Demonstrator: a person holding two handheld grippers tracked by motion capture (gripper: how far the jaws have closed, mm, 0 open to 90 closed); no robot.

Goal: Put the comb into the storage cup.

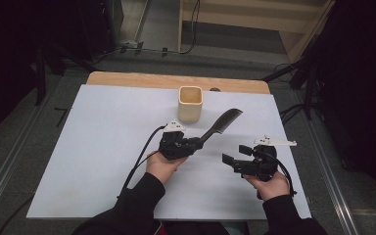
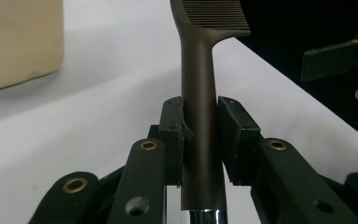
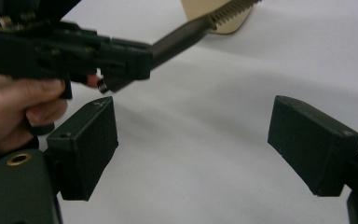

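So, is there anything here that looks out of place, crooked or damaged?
Nothing stands out. The left gripper holds the dark comb squarely by its handle, teeth end pointing toward the cream cup, which stands upright. The right gripper is open with nothing between its jaws. The white sheet lies flat, with no spill.

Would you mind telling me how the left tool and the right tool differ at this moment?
The left tool is shut on the dark comb by its handle; the right tool stands open with nothing between its jaws. The left tool points toward the cream cup; the right tool points leftward across the white sheet. Both are black and hand-held.
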